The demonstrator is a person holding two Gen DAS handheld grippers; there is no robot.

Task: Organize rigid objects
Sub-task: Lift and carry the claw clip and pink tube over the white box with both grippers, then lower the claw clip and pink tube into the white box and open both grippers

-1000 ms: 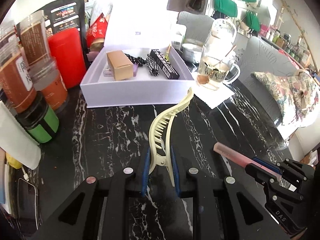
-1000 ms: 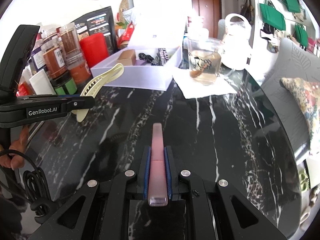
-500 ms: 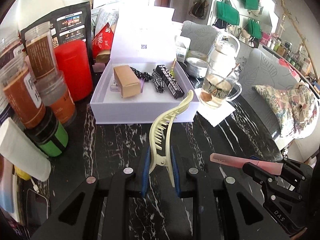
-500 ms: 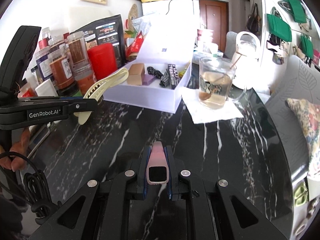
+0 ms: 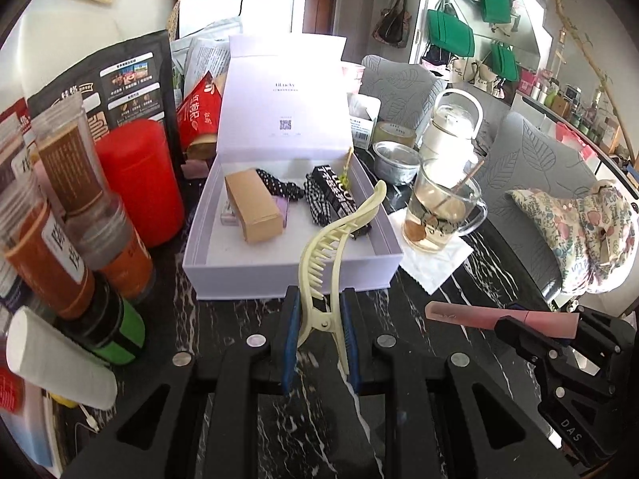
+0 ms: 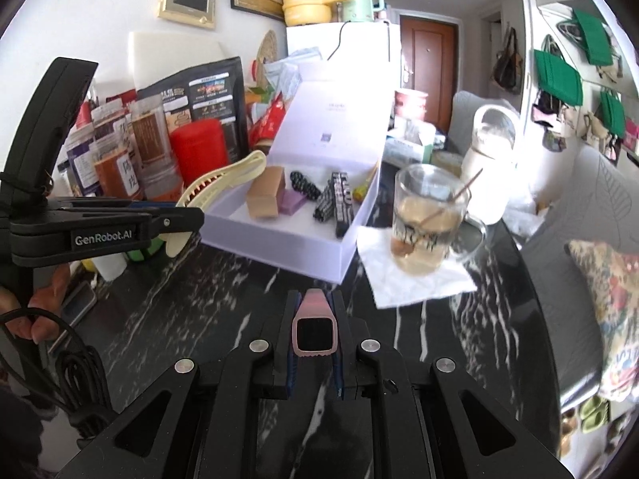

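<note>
My left gripper (image 5: pixel 318 311) is shut on a cream hair claw clip (image 5: pixel 333 239), held just in front of the open white box (image 5: pixel 279 275); the clip's tip reaches over the box's near wall. The box holds a tan carton (image 5: pixel 251 210), black-and-white hair ties (image 5: pixel 315 199) and a black stick box (image 5: pixel 337 195). My right gripper (image 6: pixel 314 319) is shut on a pink bar (image 6: pixel 314 329), seen end-on, above the black marble table and short of the box (image 6: pixel 303 255). The bar also shows in the left wrist view (image 5: pixel 499 316), and the clip in the right wrist view (image 6: pixel 223 183).
Jars and a red canister (image 5: pixel 139 183) crowd the left of the box. A glass mug of tea (image 5: pixel 439 211) on a white napkin and a white kettle (image 5: pixel 451 127) stand right of it. A grey sofa with a floral cushion (image 5: pixel 579 231) lies beyond the table's right edge.
Both grippers have risen and moved toward the box, which now looks nearer. The pink bar has tilted up to point end-on at the right camera. Both grips are unchanged.
</note>
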